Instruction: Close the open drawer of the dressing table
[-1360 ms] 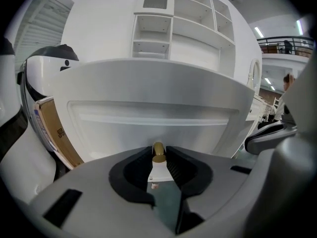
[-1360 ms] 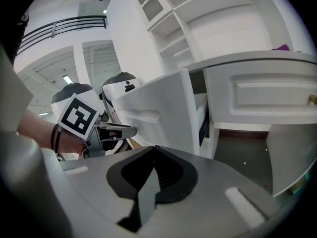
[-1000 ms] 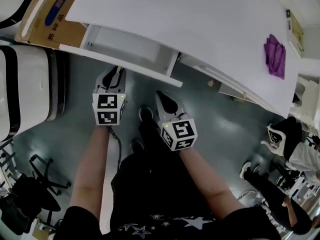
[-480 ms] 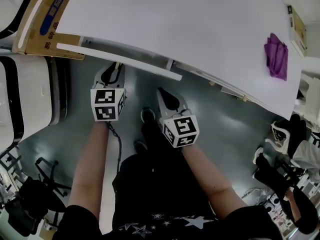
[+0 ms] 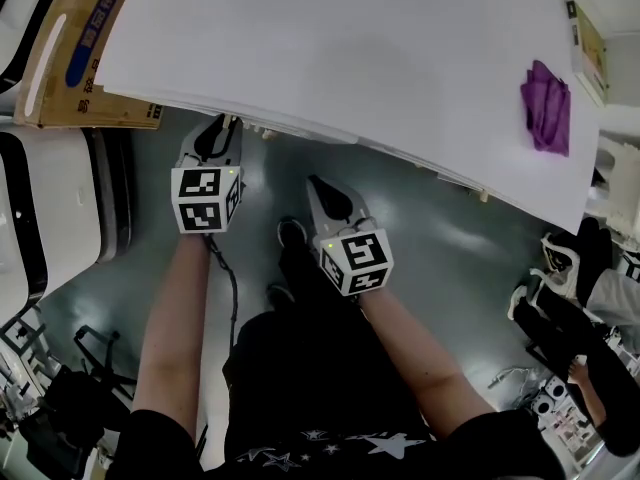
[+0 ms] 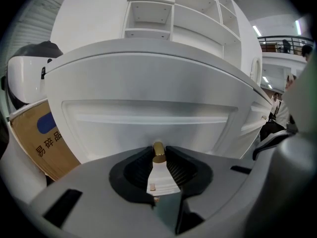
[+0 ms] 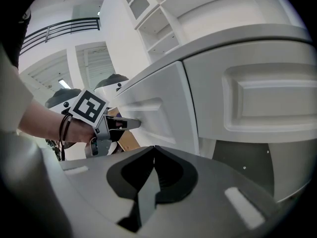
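Only the left gripper view shows the left gripper (image 6: 158, 157) clamping the knob (image 6: 158, 149) on the drawer (image 6: 148, 120), lower centre; right gripper (image 7: 153, 150) closed, empty

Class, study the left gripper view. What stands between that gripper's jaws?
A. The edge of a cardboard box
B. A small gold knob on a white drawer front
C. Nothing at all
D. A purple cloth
B: in the left gripper view, the left gripper has its jaws closed on either side of the gold knob, which sticks out from the white drawer front.
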Demonstrator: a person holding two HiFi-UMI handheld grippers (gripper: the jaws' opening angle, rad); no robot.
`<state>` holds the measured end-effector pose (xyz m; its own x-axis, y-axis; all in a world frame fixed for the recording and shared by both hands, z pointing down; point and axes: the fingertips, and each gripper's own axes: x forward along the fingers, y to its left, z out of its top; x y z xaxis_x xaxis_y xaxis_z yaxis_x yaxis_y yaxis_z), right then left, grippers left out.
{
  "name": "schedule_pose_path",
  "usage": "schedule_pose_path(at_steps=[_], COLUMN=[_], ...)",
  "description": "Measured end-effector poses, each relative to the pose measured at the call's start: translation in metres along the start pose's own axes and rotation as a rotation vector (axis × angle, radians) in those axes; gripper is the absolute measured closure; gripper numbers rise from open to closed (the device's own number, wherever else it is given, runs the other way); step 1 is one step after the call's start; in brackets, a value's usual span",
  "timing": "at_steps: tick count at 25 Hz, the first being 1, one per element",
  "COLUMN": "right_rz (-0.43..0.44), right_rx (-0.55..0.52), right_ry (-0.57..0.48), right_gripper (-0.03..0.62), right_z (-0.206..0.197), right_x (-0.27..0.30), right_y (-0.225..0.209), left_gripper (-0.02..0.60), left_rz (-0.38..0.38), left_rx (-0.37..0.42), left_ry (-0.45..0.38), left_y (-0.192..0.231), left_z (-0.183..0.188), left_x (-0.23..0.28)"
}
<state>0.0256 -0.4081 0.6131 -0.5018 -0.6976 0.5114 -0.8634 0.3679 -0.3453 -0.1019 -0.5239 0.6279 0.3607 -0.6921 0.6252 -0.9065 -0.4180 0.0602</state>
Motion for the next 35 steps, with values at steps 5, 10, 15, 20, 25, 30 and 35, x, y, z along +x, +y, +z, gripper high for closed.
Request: schedule_pose_path(at_steps=[5, 10, 15, 20, 25, 30, 35], right_rz=[-0.006, -0.007, -0.013, -0.012, -0.015, 0.004, 0.026], right_rx=[-0.004, -0.005, -0.015, -0.031, -0.046, -0.075, -0.118], right_ry=[0.007, 0.008, -0.006, -0.022, -0.028, -0.056, -0.074], right_gripper=[0.589, 0.589, 0.589, 0.589, 0.589, 0.590, 0.589], right_z=[-0.001, 0.000, 0.005, 0.007, 0.003, 0.000, -0.013], right_x=[0.002, 0.003, 0.006, 0.002, -0.010, -0.023, -0.049], right_y=[-0.001, -0.004, -0.005, 0.000, 0.013, 0.042, 0.079], left_gripper=[0.491, 0.491, 0.489, 0.468, 0.389, 0.382, 0.382], left_rz=[0.002, -0.018, -0.001, 0.019, 0.021, 0.022, 0.047], left_rx=[-0.009, -0.005, -0.003, -0.098, -0.159, -0.163, -0.194], left_ry=[-0.014, -0.017, -0.035, -0.093, -0.132, -0.168, -0.203], left_y=[0.001, 0.000, 0.000, -0.001, -0.007, -0.008, -0.010], left_z=[0.004, 0.007, 0.007, 0.005, -0.003, -0.016, -0.043], left_x=[0.006, 0.008, 0.009, -0.004, -0.034, -0.085, -0.155])
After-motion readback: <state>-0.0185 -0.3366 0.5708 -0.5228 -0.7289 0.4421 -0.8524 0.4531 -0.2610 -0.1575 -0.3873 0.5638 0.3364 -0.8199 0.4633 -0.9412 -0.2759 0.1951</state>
